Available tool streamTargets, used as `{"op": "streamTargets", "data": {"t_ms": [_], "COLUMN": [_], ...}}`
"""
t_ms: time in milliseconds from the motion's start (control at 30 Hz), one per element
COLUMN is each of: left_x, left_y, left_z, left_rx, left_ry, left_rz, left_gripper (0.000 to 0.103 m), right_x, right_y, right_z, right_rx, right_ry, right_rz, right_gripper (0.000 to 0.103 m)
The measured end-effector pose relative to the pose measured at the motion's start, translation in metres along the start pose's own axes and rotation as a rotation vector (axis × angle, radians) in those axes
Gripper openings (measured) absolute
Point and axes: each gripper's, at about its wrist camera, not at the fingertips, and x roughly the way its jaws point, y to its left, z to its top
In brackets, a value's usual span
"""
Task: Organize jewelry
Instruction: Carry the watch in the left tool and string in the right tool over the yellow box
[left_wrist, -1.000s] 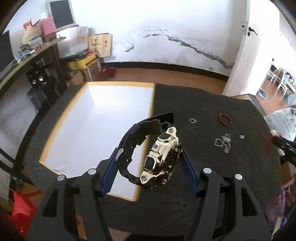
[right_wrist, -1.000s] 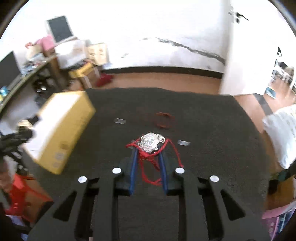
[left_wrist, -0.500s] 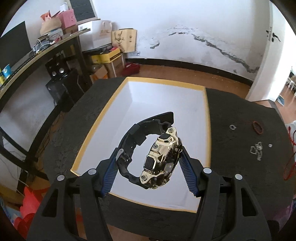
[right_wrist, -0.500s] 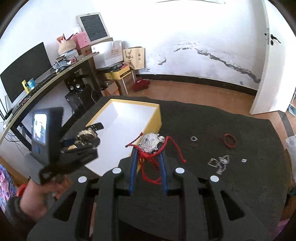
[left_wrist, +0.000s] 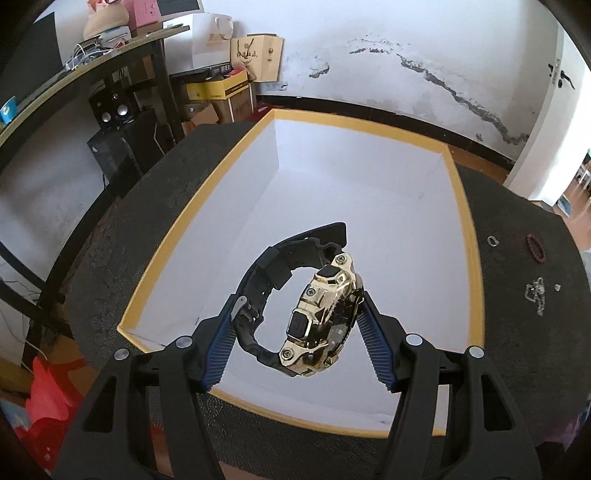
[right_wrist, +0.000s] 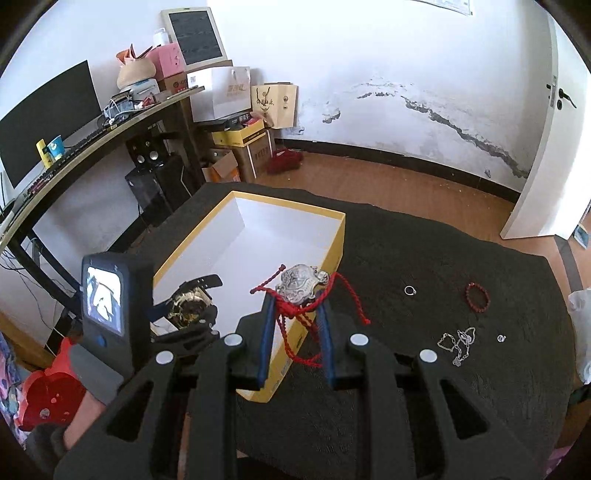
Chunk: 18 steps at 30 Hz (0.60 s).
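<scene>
Above box (left_wrist: 458, 192), watch (left_wrist: 317, 314) gripped, pendant (right_wrist: 301, 282) seemingly gripped

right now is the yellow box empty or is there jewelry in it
Empty: the yellow box shows only bare white floor. The watch hangs above it, gripped in the left tool.

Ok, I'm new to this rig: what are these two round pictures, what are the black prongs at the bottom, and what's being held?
Each picture comes from a fisheye camera on a hand-held two-finger gripper, looking along its fingers; a person holds one in each hand. In the left view, the left gripper clamps a gold watch with a black strap over an open yellow box with a white inside. In the right view, the right gripper pinches a silver pendant on a red cord near the box's edge. On the dark table lie a ring, a red bead bracelet, a silver chain and a small stud.
</scene>
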Motion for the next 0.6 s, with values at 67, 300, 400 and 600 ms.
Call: {"op": "streamTargets", "data": {"t_ms": [67, 300, 400, 600], "left_x": [0.009, 0.027, 0.029, 0.027], "left_y": [0.001, 0.0, -0.003, -0.003], "left_z": [-0.003, -0.011, -0.013, -0.012], "left_rx": [0.001, 0.008, 0.029, 0.017], "left_ry": [0.004, 0.022, 0.014, 0.005], "left_rz": [0.009, 0.015, 0.04, 0.01], "left_gripper": [0.062, 0.062, 0.062, 0.062], "right_x": [0.004, 0.01, 0.013, 0.015], "right_y": [0.003, 0.008, 0.009, 0.016], "right_z": [0.002, 0.001, 0.002, 0.004], "right_rx": [-0.003, -0.003, -0.012, -0.027], "right_ry": [0.001, 0.008, 0.014, 0.015], "right_rz": [-0.005, -0.006, -0.012, -0.016], "right_gripper": [0.022, 0.022, 0.022, 0.022]}}
